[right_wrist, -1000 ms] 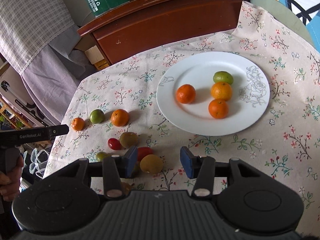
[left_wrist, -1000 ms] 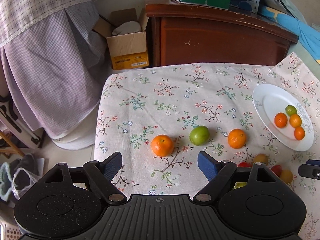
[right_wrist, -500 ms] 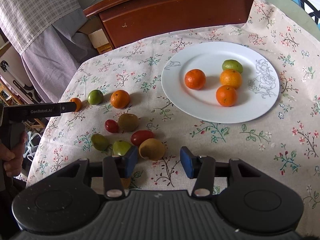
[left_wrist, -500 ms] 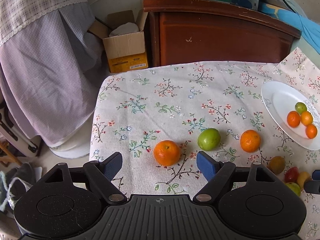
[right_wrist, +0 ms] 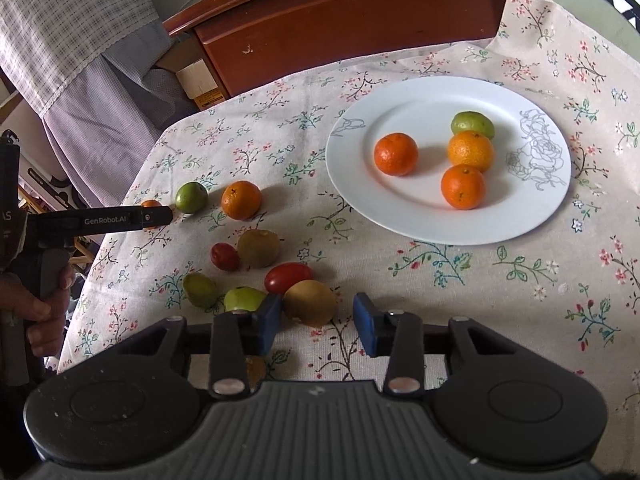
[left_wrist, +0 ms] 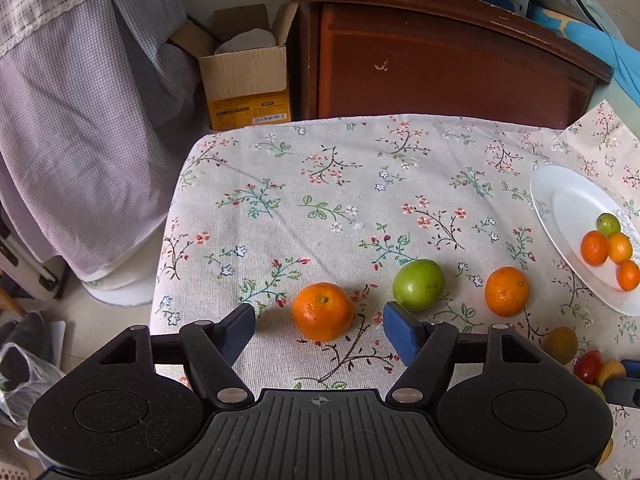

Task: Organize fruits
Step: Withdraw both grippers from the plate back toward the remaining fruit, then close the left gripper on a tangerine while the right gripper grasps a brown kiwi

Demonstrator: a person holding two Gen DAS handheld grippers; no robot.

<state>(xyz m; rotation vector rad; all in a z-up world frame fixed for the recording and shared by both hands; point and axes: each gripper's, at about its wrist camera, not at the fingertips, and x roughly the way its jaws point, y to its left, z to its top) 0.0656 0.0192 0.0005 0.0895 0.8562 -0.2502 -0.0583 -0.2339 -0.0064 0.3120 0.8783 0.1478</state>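
My left gripper point(left_wrist: 320, 332) hovers low over the floral tablecloth, its jaws closing. A mandarin point(left_wrist: 322, 312) sits between its blue fingertips, with a gap on each side. A green fruit point(left_wrist: 419, 285) and a second mandarin point(left_wrist: 507, 291) lie to its right. My right gripper point(right_wrist: 317, 322) is also closing around a brownish-yellow fruit point(right_wrist: 310, 302). The left pad is against this fruit and the right pad stands clear of it. The white plate point(right_wrist: 432, 220) holds three mandarins and a green fruit point(right_wrist: 473, 124).
Small red, green and brown fruits point(right_wrist: 288, 277) cluster left of my right gripper. A person's hand point(right_wrist: 36, 304) holds the left gripper's handle. A dark wooden cabinet point(left_wrist: 440, 60) and a cardboard box point(left_wrist: 244, 76) stand beyond the table's far edge.
The left gripper came down and forward so the mandarin now lies between its fingertips, and its jaws narrowed. The right gripper's jaws narrowed around the brownish-yellow fruit.
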